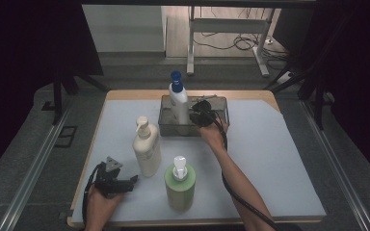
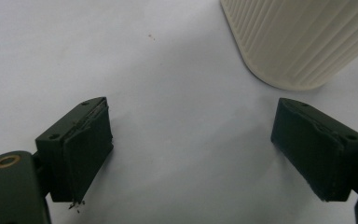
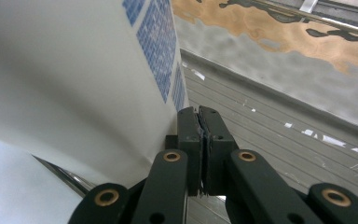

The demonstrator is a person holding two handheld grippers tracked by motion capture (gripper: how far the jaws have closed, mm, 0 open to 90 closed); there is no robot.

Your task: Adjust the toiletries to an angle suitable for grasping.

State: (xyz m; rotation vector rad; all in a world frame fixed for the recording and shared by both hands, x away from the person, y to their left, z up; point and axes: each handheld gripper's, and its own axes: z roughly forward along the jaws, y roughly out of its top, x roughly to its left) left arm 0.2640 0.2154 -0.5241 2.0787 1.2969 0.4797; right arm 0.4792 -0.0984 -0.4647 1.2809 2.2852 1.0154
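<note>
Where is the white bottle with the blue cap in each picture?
High view: the white bottle with the blue cap stands at the left end of the grey basket, near the table's far edge.
Left gripper view: not in it; the ribbed bottle there is the cream pump bottle.
Right gripper view: its white side with blue print is at the left.
Shared landmark: the grey basket.
</note>
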